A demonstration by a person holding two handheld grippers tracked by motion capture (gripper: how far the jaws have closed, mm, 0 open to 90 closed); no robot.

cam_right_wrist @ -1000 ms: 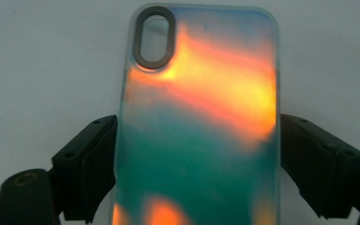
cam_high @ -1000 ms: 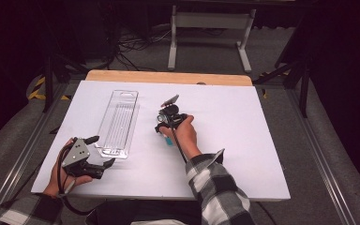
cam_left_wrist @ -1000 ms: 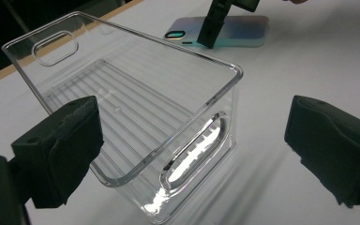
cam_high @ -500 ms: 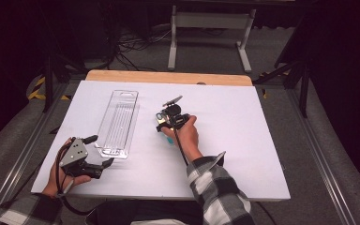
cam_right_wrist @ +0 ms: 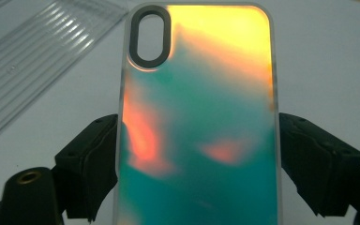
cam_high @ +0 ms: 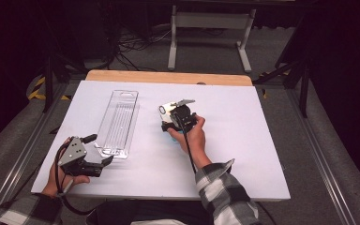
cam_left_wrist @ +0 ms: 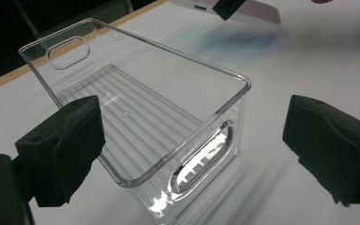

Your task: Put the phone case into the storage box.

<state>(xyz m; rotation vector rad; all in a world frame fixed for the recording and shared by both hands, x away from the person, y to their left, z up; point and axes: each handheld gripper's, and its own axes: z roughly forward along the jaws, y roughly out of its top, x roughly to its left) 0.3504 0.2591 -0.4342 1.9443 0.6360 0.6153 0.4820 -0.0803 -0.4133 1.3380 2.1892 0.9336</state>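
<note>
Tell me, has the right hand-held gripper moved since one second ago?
Yes. The right hand-held gripper with the phone case shifted slightly right, away from the clear tray.

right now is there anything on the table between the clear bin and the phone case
No. In the high view only bare white table lies between the clear bin and the phone case held in the right tongs.

I work at a white table (cam_high: 262,154) with a wooden far edge (cam_high: 168,77); beyond it, grey carpet (cam_high: 272,51), a metal stand (cam_high: 211,28), darkness.
</note>
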